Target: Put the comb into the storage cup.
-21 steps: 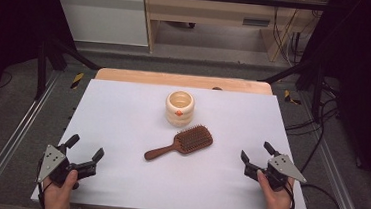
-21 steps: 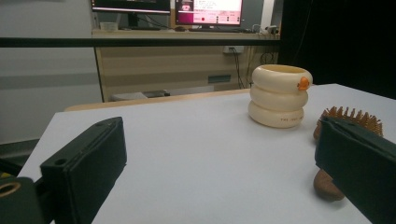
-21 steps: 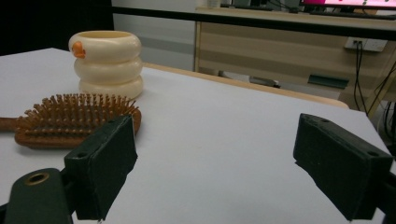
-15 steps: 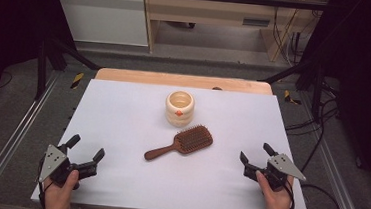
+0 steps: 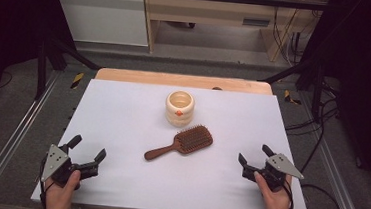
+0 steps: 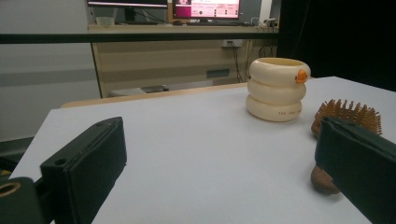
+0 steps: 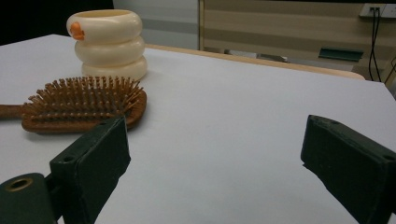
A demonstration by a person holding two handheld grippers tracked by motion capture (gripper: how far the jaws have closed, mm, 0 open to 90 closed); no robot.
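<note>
**benchnoob:** So both hands are parked at the near edge of the counter [image 5: 123, 104], nothing grabbed. Left gripper [image 5: 87, 153] has its jaws spread wide with nothing between them, and the right gripper [image 5: 254, 159] is released too. Which one should go for the hairbrush [image 5: 183, 142]?

**tinkerer_k:** I'd say right, though it's a close call. The brush lies near the middle of the counter, bristles up, just this side of the cream ringed cup [image 5: 179, 107], and they look apart rather than touching. The paddle head points toward the right gripper and the handle [image 5: 158, 153] angles back toward the left one. From the right gripper view the head [image 7: 88, 100] sits off to one side of the jaws, so swing the wrist first and line up before going in.

**benchnoob:** Head or handle?

**tinkerer_k:** Handle. It's slim and smooth, so pinch across it close to the neck to keep the head from drooping. Come in low, jaws either side, and close gently. I can't quite tell how rounded the handle is, so expect it might roll. Keep clear of the cup while lifting.
</note>
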